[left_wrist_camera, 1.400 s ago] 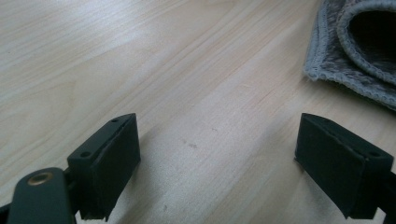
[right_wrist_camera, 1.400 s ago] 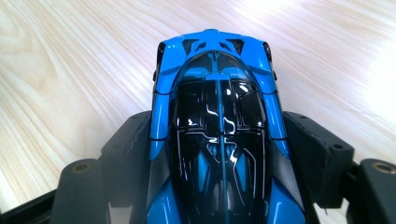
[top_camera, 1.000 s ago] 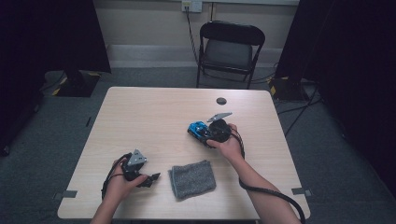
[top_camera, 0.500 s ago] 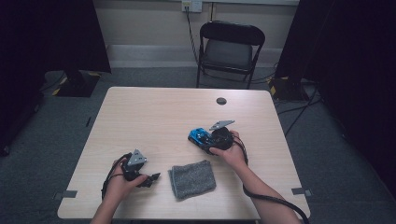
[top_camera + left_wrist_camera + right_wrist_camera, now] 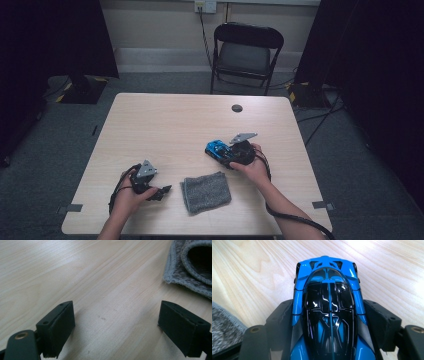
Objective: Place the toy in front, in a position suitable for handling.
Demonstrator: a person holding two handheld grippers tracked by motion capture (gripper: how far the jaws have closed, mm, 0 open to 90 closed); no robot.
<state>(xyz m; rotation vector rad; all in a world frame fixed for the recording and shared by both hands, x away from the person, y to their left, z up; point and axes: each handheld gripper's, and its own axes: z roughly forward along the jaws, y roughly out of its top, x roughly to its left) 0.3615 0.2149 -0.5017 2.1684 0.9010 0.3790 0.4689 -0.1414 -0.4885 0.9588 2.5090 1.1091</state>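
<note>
— Jaws, right gripper (image 5: 226, 154): clamped on both flanks of blue toy car (image 5: 329, 312), mid-table, right of centre.
— Left gripper (image 5: 159, 192)?
— Spread wide on bare table (image 5: 165, 125), nothing between. Grey cloth (image 5: 206, 192) lies just beside it, near the front edge.

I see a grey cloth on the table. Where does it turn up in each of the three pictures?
High view: grey cloth lies near the table's front edge, between the two hands.
Left gripper view: its hemmed corner sits top right.
Right gripper view: a blurred patch at lower left.
Shared landmark: the pale wooden table.
</note>
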